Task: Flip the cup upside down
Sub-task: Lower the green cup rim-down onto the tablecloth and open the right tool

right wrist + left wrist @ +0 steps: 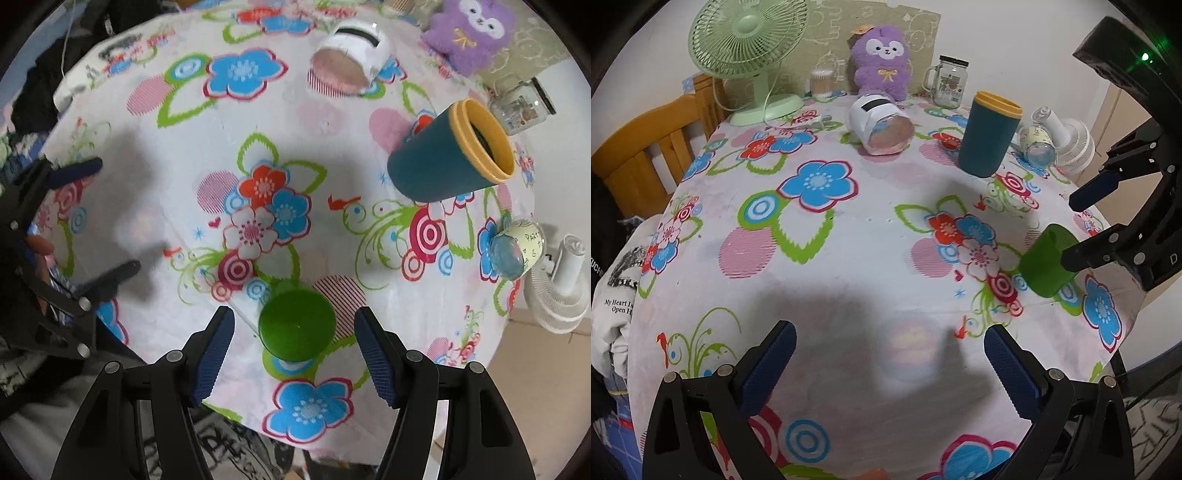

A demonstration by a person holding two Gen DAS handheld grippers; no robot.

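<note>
A small green cup (pixel 296 325) stands on the floral tablecloth (pixel 258 129) near the table's front edge, its flat closed end facing up. My right gripper (pixel 294 349) is open, its blue pads on either side of the cup without touching it. In the left wrist view the green cup (pixel 1047 260) shows at the right, between the right gripper's fingers (pixel 1095 186). My left gripper (pixel 890 363) is open and empty above the near part of the table.
A teal cup with a yellow rim (pixel 988 134) stands upright at the back right. A white jar (pixel 877 123) and a small glass bottle (pixel 1039 144) lie on their sides. A green fan (pixel 750 48), purple plush toy (pixel 881 61), glass mug (pixel 949 81) and white fan (pixel 1071 144) line the back.
</note>
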